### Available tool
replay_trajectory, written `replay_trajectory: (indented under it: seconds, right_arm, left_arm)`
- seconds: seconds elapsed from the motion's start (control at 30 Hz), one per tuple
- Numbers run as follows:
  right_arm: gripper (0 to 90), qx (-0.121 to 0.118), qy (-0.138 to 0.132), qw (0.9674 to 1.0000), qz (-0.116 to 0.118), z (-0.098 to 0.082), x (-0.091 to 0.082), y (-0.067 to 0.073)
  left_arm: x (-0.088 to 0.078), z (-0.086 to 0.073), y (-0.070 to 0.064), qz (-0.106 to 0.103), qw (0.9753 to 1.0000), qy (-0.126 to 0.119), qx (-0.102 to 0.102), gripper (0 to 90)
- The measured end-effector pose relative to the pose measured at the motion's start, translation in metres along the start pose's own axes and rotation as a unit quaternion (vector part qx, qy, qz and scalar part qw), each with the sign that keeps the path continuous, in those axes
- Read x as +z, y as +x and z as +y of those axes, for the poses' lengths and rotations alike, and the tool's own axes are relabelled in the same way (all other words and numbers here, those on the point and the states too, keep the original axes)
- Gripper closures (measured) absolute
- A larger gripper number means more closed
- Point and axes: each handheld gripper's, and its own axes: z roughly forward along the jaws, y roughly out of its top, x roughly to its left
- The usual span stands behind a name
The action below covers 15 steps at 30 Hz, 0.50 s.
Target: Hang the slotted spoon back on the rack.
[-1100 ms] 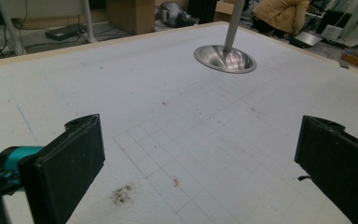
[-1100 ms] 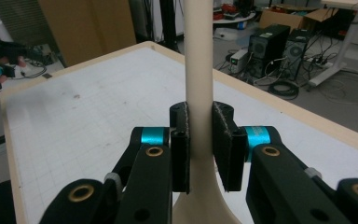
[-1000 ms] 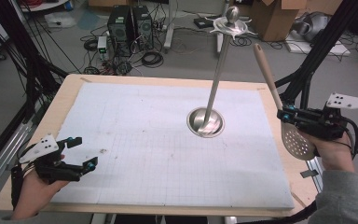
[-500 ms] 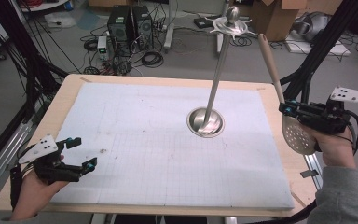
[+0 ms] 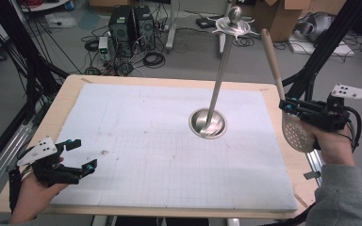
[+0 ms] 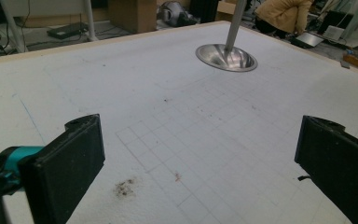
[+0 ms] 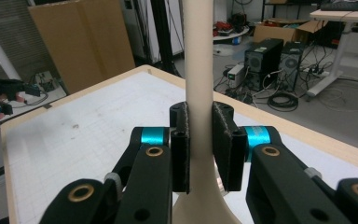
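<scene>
A perforated skimmer spoon (image 5: 298, 133) with a long beige handle (image 7: 198, 56) stands nearly upright over the table's right edge, head down. My right gripper (image 5: 286, 107) is shut on its handle just above the head, and both pads press the handle (image 7: 199, 135). A tall metal stand (image 5: 219, 75) with a round base (image 6: 226, 57) and hooks at its top rises from the white gridded mat (image 5: 136, 127), left of the skimmer. Low over the mat's near-left corner, my left gripper (image 5: 85, 154) is open, with nothing between its jaws (image 6: 200, 158).
The mat lies on a wooden table (image 5: 68, 94). Computer towers (image 5: 129, 23), cables and cardboard boxes (image 5: 268, 14) sit on the floor beyond the far edge. Black frame bars stand at both sides. A small dirt smudge (image 6: 123, 187) marks the mat near my left gripper.
My right gripper has lifted the skimmer slightly and its handle stands a little more upright. The left gripper has stayed where it was.
</scene>
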Motion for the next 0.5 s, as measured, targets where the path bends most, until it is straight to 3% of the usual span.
replay_trajectory:
  seconds: [0.5]
  right_arm:
    - [78.4,-0.001,0.010,0.9999,0.005,0.0001,0.0090,0.0013]
  left_arm:
    - [-0.0011,0.0000,0.0001,0.000,1.0000,-0.001,0.000,1.9]
